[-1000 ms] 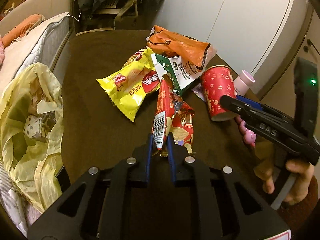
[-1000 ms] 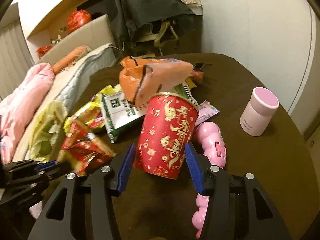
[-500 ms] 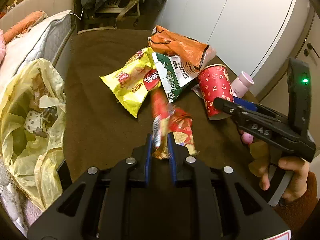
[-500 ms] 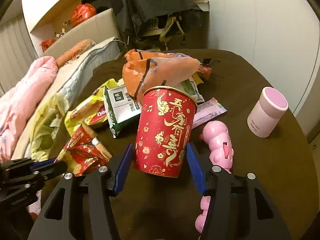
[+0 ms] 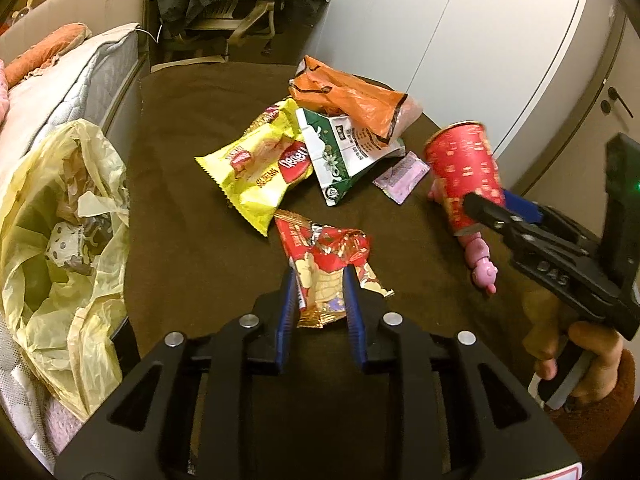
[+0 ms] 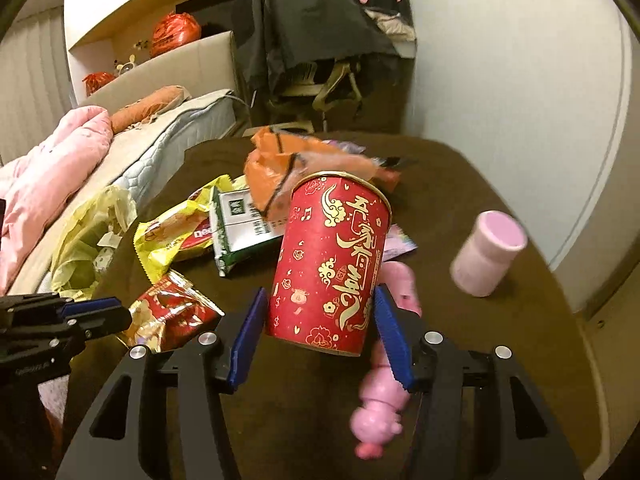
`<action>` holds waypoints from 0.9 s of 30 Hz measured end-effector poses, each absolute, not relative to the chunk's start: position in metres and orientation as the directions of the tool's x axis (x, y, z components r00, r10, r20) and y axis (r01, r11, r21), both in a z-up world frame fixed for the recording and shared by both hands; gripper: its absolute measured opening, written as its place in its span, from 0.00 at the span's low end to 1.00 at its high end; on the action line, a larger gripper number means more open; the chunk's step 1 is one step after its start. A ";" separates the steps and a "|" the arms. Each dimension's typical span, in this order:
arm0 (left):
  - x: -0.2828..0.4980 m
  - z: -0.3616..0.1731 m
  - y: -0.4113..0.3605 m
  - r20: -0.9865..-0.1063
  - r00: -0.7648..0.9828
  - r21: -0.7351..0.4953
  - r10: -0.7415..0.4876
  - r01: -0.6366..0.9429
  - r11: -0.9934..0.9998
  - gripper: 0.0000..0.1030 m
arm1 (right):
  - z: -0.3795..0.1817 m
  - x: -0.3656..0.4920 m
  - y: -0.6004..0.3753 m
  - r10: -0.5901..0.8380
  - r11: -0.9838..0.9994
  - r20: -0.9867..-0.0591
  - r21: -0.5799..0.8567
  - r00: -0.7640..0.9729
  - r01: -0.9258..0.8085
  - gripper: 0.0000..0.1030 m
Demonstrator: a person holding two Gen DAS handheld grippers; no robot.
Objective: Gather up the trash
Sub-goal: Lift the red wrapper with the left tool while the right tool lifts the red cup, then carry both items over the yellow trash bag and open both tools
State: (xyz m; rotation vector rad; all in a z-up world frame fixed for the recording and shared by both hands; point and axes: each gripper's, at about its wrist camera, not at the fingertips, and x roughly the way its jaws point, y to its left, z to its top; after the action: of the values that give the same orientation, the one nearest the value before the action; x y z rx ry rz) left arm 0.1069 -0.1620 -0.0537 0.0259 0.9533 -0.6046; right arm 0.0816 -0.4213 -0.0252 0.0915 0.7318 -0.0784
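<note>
My left gripper is open, its blue fingers either side of a crumpled red snack wrapper that lies on the brown table. My right gripper is shut on a red paper cup with gold lettering and holds it tilted, above the table; the cup also shows in the left wrist view. A yellow snack bag, a green-and-white packet, an orange plastic bag and a small pink sachet lie beyond. A yellow trash bag hangs open at the table's left edge.
A pink pig toy lies under the right gripper. A pink-lidded jar stands at the right. A mattress borders the table's left side, a chair with dark clothes stands behind, and white cabinet doors stand at the right.
My left gripper has opened and let the red wrapper drop flat on the table. My right gripper has lifted the red cup and tilted it.
</note>
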 end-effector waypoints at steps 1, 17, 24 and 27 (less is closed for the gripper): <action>0.107 -0.055 -0.164 -0.773 0.424 -0.238 -0.471 0.495 0.836 0.23 | -0.023 0.076 -0.425 -0.044 0.992 -0.668 0.057 0.743 0.111 0.50; 0.125 -0.073 -0.182 -0.794 0.405 -0.267 -0.454 0.438 0.859 0.11 | -0.028 0.043 -0.451 -0.030 0.977 -0.665 0.139 0.746 0.163 0.50; 0.106 -0.041 -0.175 -0.742 0.489 -0.216 -0.458 0.472 0.855 0.09 | -0.021 0.042 -0.442 -0.007 0.980 -0.649 0.146 0.760 0.134 0.50; 0.100 -0.022 -0.162 -0.714 0.544 -0.184 -0.441 0.463 0.867 0.09 | -0.014 0.044 -0.431 0.013 0.984 -0.635 0.146 0.772 0.104 0.50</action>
State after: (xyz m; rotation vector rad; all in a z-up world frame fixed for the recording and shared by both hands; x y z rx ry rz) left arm 0.0999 -0.1621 -0.0223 0.0277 0.8387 -0.5363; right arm 0.0443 -0.4313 -0.0135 0.1770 0.6876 -0.0498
